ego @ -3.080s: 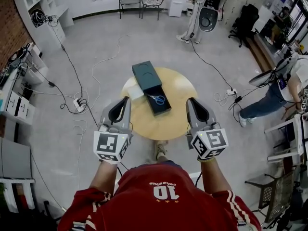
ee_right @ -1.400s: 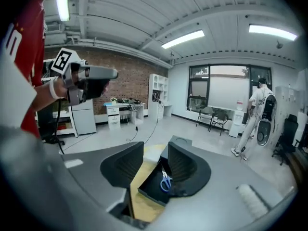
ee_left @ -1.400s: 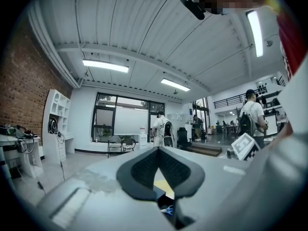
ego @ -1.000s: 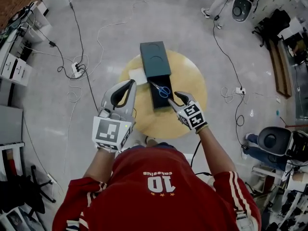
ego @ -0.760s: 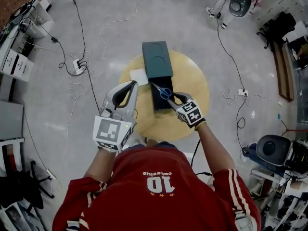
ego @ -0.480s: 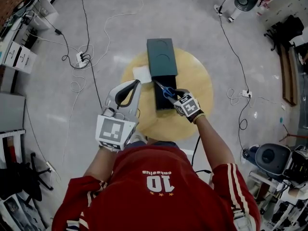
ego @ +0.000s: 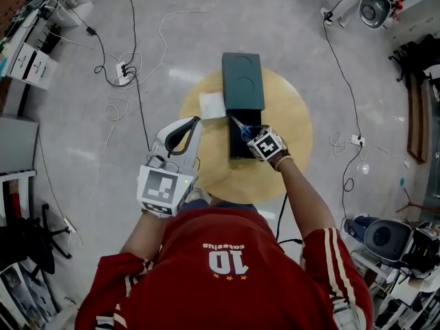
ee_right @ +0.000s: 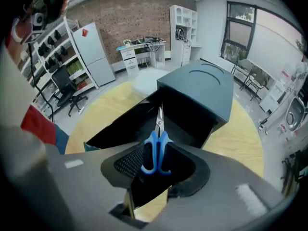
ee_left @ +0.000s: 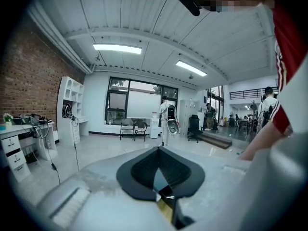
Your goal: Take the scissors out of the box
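Blue-handled scissors [ee_right: 153,143] lie in the dark open tray of the box [ego: 238,148], blades pointing toward the box's sleeve [ego: 242,81]. My right gripper [ee_right: 160,154] points steeply down into the tray; its jaws have just been closing a little and stand on either side of the scissors' handles, with a gap showing beside the left pad. In the head view the right gripper [ego: 251,133] covers most of the scissors [ego: 240,124]. My left gripper [ego: 194,120] hangs left of the box above the table edge, its tips together and nothing in them.
The box rests on a round wooden table [ego: 292,115]. A white card [ego: 212,104] lies left of the sleeve. Cables and a power strip [ego: 125,70] run over the grey floor at the left. An office chair [ego: 381,234] stands at the lower right.
My right gripper has dropped and tipped downward onto the scissors in the tray. The left gripper has sunk slightly beside the table.
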Available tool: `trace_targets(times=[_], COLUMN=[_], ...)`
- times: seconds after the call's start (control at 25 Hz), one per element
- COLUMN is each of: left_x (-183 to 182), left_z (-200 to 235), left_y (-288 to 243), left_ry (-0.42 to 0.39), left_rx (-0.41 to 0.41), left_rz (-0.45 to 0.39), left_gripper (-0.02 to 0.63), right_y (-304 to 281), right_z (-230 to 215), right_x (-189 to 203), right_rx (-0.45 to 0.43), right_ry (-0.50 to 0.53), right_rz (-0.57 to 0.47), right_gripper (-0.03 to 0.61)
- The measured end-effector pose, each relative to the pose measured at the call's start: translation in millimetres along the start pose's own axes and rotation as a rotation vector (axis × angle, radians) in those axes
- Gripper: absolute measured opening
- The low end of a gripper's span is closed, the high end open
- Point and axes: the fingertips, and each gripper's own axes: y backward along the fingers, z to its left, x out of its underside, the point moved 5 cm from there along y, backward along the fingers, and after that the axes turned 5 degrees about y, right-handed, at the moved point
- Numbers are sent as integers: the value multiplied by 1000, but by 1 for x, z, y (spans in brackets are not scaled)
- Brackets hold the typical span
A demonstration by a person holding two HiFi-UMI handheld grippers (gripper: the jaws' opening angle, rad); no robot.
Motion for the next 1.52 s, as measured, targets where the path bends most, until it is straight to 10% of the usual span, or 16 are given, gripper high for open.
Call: trace_targets(times=[0.72, 1.52], left_x=[4, -1], left_z=[17, 10], left_y=[8, 18], left_ry=[-1, -25], left_rx=[6, 36], left_rz=[19, 8], left_gripper=[3, 3], right_y=[-27, 7], right_z=[7, 5], right_x=[-12, -5], right_rx=[-26, 10], right_ry=[56, -154], right_rz=[345, 173], right_gripper=[94, 86])
